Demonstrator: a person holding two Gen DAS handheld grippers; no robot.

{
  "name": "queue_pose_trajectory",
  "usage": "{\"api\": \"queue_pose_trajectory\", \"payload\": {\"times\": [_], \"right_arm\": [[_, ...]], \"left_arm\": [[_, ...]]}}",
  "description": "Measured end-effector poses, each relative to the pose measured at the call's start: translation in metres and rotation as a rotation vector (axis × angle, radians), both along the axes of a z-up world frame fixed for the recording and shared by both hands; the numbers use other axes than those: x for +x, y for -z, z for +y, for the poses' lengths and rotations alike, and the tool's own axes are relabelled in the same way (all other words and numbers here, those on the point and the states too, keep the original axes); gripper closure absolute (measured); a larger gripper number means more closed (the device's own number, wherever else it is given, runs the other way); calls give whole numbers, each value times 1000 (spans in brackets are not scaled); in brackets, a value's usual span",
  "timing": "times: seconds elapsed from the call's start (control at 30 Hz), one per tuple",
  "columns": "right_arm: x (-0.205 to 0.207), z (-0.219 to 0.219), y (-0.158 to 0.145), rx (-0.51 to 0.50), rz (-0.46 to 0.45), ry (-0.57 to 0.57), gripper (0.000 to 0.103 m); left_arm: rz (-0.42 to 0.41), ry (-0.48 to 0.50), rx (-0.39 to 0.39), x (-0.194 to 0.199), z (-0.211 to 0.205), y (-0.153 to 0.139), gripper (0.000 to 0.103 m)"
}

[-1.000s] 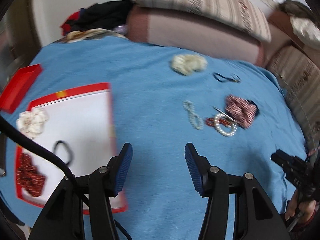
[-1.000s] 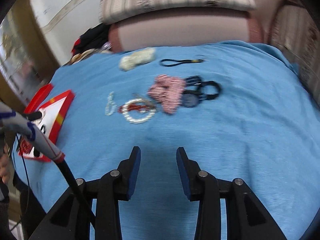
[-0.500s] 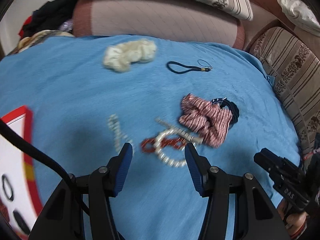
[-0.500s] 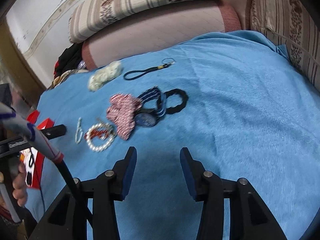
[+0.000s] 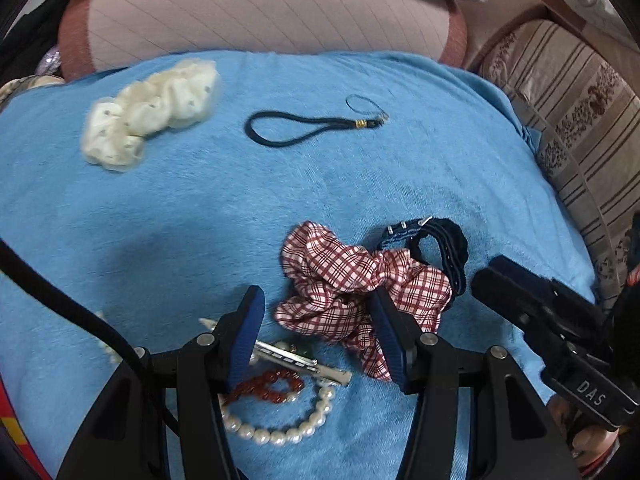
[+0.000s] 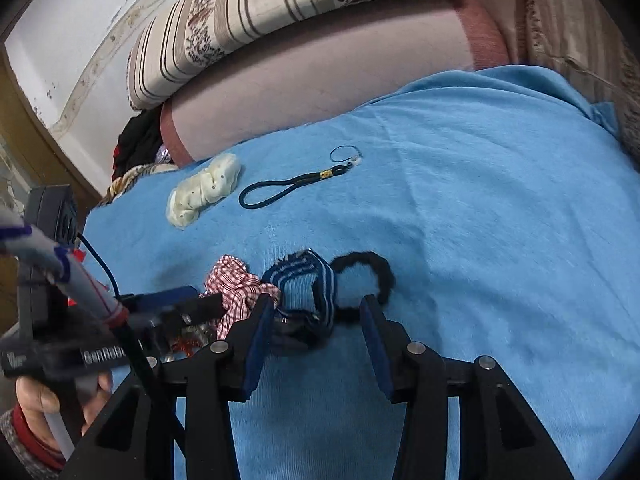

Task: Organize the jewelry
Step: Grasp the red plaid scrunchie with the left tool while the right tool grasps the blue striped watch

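Note:
My left gripper (image 5: 318, 314) is open, its jaws on either side of a red checked scrunchie (image 5: 352, 292) on the blue blanket. Below it lie a pearl bracelet (image 5: 280, 430), a red bead bracelet (image 5: 268, 386) and a silver hair clip (image 5: 296, 360). My right gripper (image 6: 318, 328) is open over a navy striped watch strap (image 6: 316, 284) and a black hair tie (image 6: 372, 270). The scrunchie also shows in the right wrist view (image 6: 236, 292). A cream scrunchie (image 5: 152, 112) and a black wrist cord (image 5: 304, 132) lie farther back.
The blue blanket (image 5: 400, 184) covers a bed. A pink bolster (image 5: 260, 12) and striped cushions (image 6: 280, 12) stand at its far edge. Dark clothes (image 6: 136, 148) lie at the back left. The red tray's corner (image 5: 12, 444) shows at bottom left.
Both grippers moved forward and down to the jewelry pile. The left one swung right from the tray to straddle the checked scrunchie. The right one closed in on the watch strap.

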State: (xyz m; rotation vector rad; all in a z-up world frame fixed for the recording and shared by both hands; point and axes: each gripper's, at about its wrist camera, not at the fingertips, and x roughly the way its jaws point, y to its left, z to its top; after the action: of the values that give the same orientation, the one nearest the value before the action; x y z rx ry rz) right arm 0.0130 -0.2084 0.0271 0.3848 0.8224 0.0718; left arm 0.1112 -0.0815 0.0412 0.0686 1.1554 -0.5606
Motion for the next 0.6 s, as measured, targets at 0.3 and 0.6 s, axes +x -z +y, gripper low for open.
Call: {"api": "queue_pose_trajectory", "payload": {"times": [0.3, 0.6], "right_arm": [[10, 2, 13, -3, 38, -10, 98], [-24, 34, -38, -108, -42, -29, 99]], "left_arm": [[50, 26, -69, -10, 7, -5, 96], [-69, -17, -140, -53, 61, -80, 97]]}}
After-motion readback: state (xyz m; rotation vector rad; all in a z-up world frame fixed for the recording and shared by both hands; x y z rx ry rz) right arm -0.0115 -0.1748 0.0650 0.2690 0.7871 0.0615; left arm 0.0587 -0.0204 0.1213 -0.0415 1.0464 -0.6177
